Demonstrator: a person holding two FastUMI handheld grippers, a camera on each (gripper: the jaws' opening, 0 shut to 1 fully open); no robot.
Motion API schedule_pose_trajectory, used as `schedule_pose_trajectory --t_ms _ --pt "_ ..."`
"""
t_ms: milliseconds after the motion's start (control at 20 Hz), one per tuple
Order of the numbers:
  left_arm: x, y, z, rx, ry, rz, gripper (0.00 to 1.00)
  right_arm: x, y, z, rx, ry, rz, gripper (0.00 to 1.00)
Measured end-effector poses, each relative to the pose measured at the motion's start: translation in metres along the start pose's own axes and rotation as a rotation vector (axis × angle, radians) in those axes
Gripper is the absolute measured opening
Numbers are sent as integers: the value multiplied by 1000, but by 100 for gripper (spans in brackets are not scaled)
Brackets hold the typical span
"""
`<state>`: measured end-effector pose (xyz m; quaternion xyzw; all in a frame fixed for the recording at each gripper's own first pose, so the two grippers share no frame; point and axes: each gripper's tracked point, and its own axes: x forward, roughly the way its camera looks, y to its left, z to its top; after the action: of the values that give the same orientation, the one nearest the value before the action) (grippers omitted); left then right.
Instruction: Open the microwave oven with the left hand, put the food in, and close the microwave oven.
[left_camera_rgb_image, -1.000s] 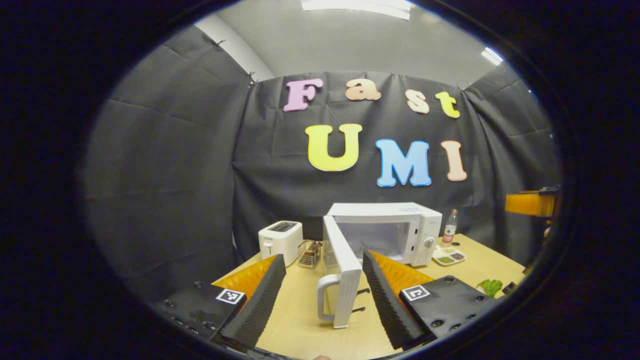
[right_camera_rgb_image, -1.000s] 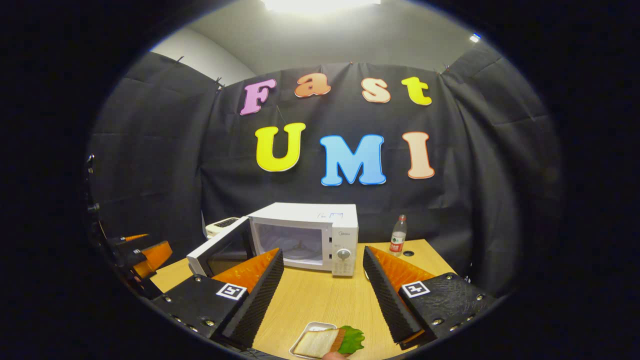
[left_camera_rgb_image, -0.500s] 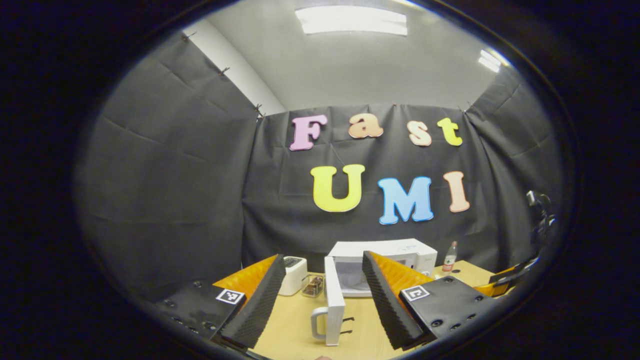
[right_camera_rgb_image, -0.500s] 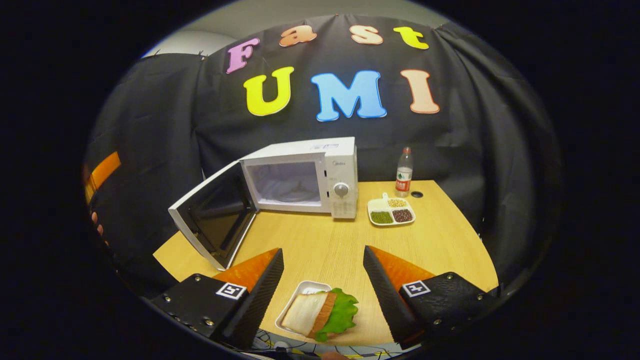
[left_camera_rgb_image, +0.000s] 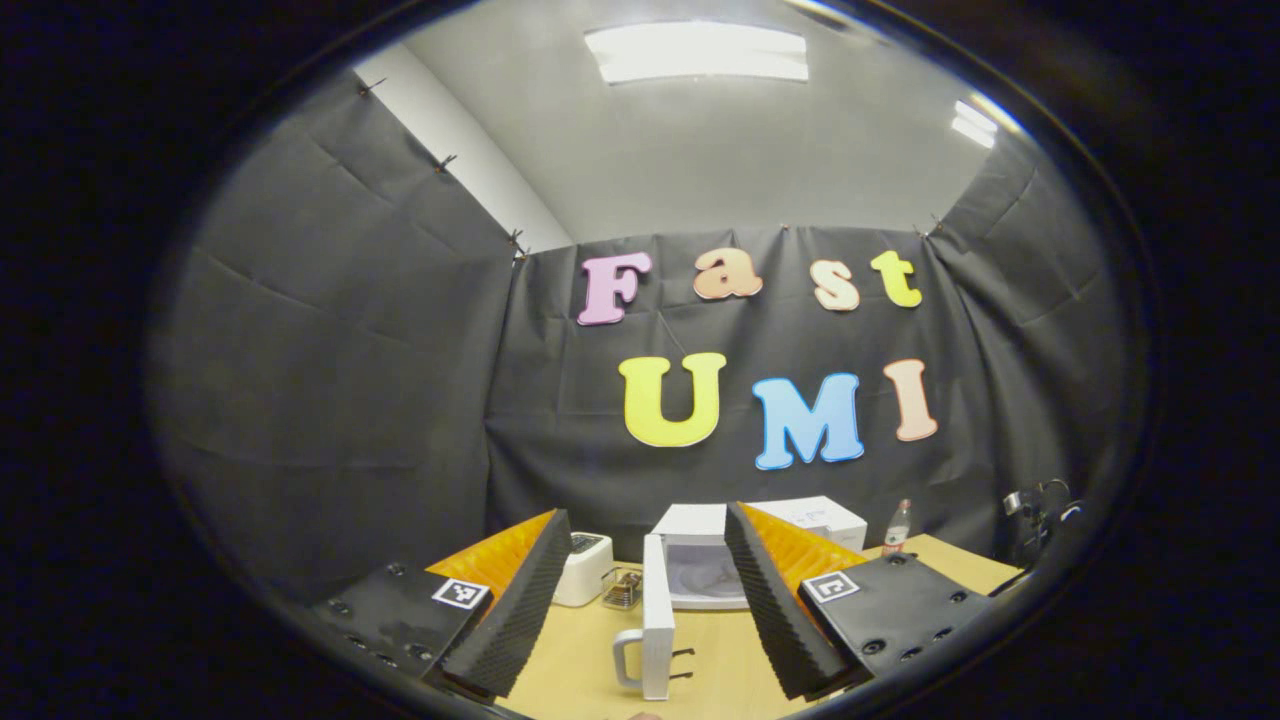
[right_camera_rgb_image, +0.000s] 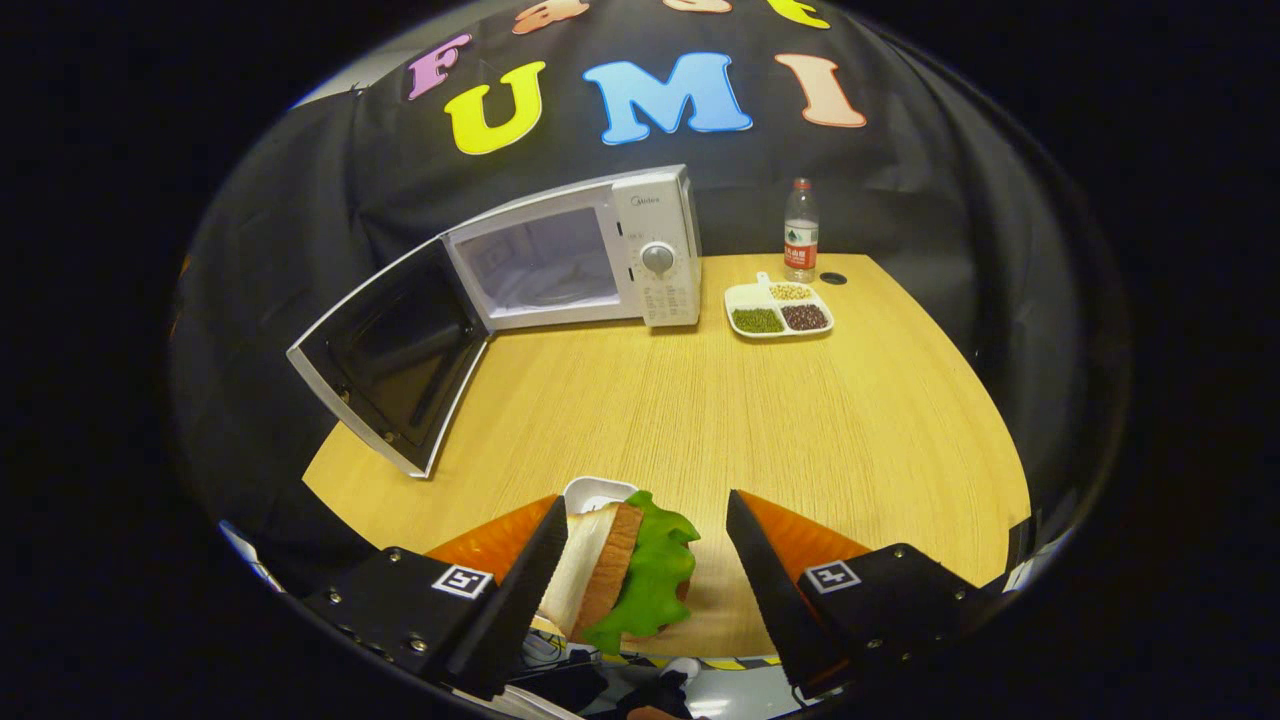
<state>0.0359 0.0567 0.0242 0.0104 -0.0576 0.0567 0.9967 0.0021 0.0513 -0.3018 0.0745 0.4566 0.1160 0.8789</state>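
The white microwave (right_camera_rgb_image: 600, 255) stands at the back of the wooden table (right_camera_rgb_image: 780, 420), its door (right_camera_rgb_image: 385, 355) swung wide open to the left. A sandwich with green lettuce (right_camera_rgb_image: 630, 575) lies on a small white plate (right_camera_rgb_image: 592, 493) at the table's near edge. My right gripper (right_camera_rgb_image: 645, 515) is open, fingers on either side of the sandwich without touching it. In the left gripper view the microwave (left_camera_rgb_image: 700, 565) is farther off, its door (left_camera_rgb_image: 655, 630) edge-on with the handle (left_camera_rgb_image: 625, 660) to the left. My left gripper (left_camera_rgb_image: 650, 530) is open, holding nothing, drawn back from the door.
A divided white dish of beans (right_camera_rgb_image: 778, 308) and a water bottle (right_camera_rgb_image: 800, 230) sit right of the microwave. A white toaster (left_camera_rgb_image: 583, 565) and a clear rack (left_camera_rgb_image: 622, 590) stand left of it. Cables and floor lie below the table's near edge.
My left gripper has pulled back and tilted upward, away from the open door. My right gripper has dropped and tipped down so its fingers now flank the sandwich.
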Motion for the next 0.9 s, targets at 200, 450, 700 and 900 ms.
schedule_pose_trajectory --t_ms 200,450,700,900 --pt "-2 -5 -2 22 5 11 100 7 7 -24 68 91 52 98" --pt "-10 -8 -5 24 18 44 100 10 24 -53 182 235 158 83" --pt "-19 -11 1 46 -1 82 100 3 28 -57 257 315 227 51" --pt "-30 -9 3 50 -12 117 100 1 32 -49 248 300 268 30"
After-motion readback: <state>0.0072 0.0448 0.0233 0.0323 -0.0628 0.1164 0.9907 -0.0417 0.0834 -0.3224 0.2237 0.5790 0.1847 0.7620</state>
